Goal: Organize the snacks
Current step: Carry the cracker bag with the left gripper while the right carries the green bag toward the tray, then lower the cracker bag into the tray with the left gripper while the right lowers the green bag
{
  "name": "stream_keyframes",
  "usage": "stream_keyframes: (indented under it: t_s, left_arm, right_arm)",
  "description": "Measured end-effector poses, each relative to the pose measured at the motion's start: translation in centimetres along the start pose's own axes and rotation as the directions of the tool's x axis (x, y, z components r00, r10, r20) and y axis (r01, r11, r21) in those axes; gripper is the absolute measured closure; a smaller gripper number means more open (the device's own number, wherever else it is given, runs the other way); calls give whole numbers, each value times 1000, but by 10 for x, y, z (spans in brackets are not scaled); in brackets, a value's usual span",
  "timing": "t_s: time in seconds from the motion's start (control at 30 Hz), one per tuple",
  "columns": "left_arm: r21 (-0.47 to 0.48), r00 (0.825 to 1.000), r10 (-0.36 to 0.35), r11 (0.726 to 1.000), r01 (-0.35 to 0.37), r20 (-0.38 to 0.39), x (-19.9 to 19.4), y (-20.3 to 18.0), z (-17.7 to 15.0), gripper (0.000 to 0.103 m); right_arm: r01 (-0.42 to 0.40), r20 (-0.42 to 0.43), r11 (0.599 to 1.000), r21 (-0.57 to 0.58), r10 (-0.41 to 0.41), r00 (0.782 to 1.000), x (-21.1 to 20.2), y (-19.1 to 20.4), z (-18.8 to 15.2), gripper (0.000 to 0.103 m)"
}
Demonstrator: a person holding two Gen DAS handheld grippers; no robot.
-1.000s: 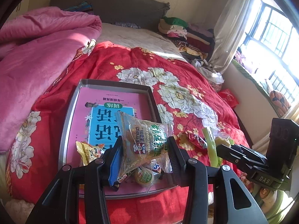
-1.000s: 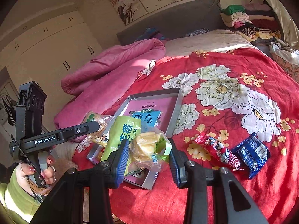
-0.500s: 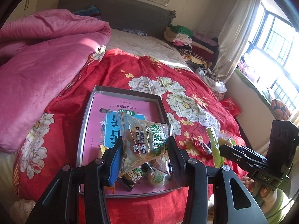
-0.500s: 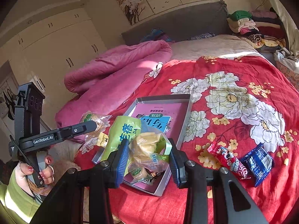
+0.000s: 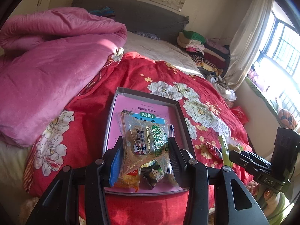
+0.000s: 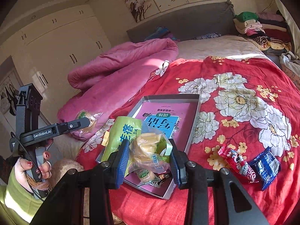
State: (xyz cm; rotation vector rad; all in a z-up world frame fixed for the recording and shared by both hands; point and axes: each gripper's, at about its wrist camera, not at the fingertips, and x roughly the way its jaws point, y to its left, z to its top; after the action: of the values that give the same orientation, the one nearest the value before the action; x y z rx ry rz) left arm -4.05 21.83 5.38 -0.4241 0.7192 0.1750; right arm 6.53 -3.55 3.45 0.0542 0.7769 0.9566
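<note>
Left gripper (image 5: 145, 154) clamped a cake packet (image 5: 145, 140) | right gripper (image 6: 149, 155) clamped a pastry bag (image 6: 148, 150) | tray (image 5: 180, 112) lay beneath both.

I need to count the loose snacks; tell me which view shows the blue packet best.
Right wrist view: the blue packet lies in full sight on the red quilt, beside a red packet. The left wrist view does not show it.
</note>
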Motion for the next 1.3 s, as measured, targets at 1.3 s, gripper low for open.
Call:
stream_keyframes:
  t_s: [1.3]
  left_arm:
    - [-1,983,110,994,-111,-148,59,33,-35,56]
  right_arm:
    - [3,-107,1000,-27,-6,994,40,3,-28,62]
